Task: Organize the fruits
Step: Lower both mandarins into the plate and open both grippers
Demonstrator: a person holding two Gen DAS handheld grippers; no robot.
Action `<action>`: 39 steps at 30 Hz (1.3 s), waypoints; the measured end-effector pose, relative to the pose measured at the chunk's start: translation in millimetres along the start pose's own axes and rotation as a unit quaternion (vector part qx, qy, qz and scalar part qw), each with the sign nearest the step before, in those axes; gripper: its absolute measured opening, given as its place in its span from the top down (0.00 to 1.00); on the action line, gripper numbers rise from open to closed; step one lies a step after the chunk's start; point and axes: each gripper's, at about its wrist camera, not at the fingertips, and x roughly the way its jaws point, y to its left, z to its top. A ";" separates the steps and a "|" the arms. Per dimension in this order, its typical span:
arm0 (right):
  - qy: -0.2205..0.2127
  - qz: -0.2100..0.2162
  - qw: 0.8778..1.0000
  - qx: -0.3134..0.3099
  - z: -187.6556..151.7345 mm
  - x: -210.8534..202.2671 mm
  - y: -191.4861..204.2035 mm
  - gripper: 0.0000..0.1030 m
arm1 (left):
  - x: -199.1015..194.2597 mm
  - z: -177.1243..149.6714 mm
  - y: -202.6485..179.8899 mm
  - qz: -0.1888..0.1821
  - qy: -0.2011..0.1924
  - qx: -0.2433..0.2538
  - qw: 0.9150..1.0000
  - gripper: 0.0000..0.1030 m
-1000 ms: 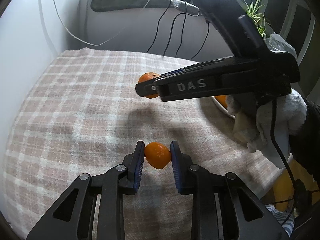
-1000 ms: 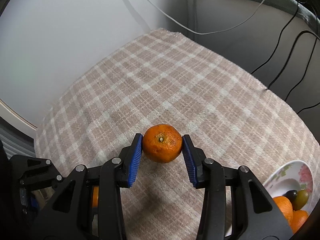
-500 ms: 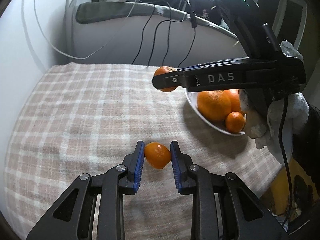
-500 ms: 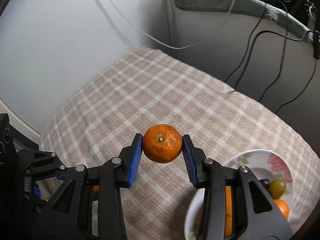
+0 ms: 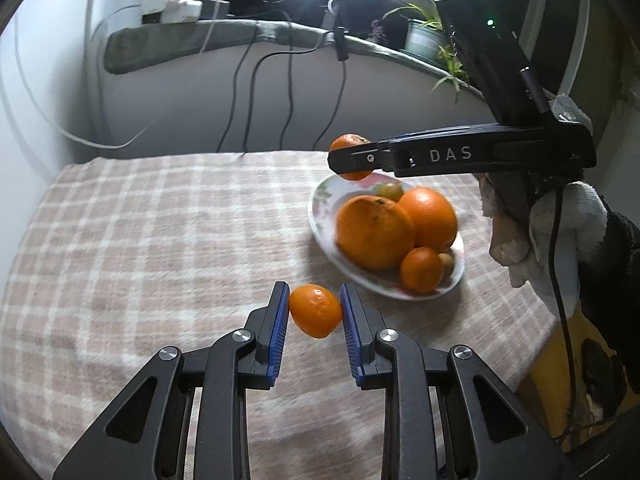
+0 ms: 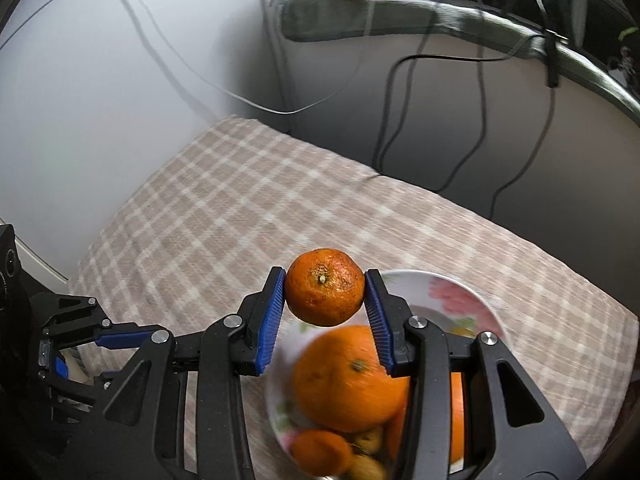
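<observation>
My left gripper [image 5: 315,312] is shut on a small mandarin [image 5: 316,315] and holds it above the checked cloth, just left of the flowered plate [image 5: 320,216]. My right gripper [image 6: 325,300] is shut on a darker mandarin [image 6: 325,293] and holds it above the plate [image 6: 448,292]. From the left wrist view the right gripper [image 5: 351,157] hangs over the plate's far rim with its mandarin [image 5: 347,142]. The plate holds two big oranges [image 5: 374,232], a small mandarin [image 5: 420,270] and small greenish fruits.
The checked cloth [image 5: 160,232] covers the table up to a white wall. Black cables [image 5: 256,92] hang from a grey ledge behind. A potted plant [image 5: 424,32] stands on the ledge. The gloved hand [image 5: 560,232] on the right gripper is beside the plate.
Both grippers have moved right toward the plate with their mandarins. The plate has come into full view, and the right gripper now hangs over it.
</observation>
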 end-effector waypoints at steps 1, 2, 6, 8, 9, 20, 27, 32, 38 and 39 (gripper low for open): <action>0.000 -0.002 1.000 0.002 -0.9 -1.4 -3.5 0.59 | 0.8 1.5 -3.1 -0.002 -0.001 0.003 1.000 0.76; 0.000 -0.004 1.000 0.004 -1.2 -1.6 -6.1 0.59 | 0.3 2.4 -5.5 -0.003 -0.002 0.004 1.000 0.76; -0.003 -0.010 1.000 0.011 -5.2 -6.6 -18.1 0.59 | 4.7 10.0 -13.3 -0.008 -0.004 0.013 1.000 0.76; -0.002 -0.013 1.000 0.015 -6.7 -7.9 -24.3 0.59 | 7.6 14.3 -14.4 -0.009 -0.006 0.016 1.000 0.76; -0.002 -0.015 1.000 0.017 -7.5 -8.3 -27.8 0.59 | 9.5 17.6 -14.7 -0.010 -0.007 0.016 1.000 0.76; 0.008 -0.016 0.999 0.035 -11.1 -0.4 -55.6 0.59 | 43.1 58.4 -9.7 -0.020 -0.011 0.009 1.000 0.76; 0.017 -0.013 0.999 0.041 -12.5 12.4 -69.5 0.59 | 67.3 78.8 -5.1 -0.026 -0.005 0.003 1.000 0.76; 0.023 -0.010 0.999 0.038 -11.2 19.1 -71.4 0.59 | 82.3 84.4 -4.3 -0.029 0.005 0.001 1.000 0.76; 0.031 -0.009 0.999 0.029 -12.2 24.3 -71.1 0.59 | 91.4 88.9 -4.9 -0.031 0.011 0.000 0.999 0.76; 0.032 -0.009 0.999 0.029 -12.7 25.2 -71.5 0.59 | 92.8 89.4 -5.5 -0.032 0.012 0.000 0.999 0.76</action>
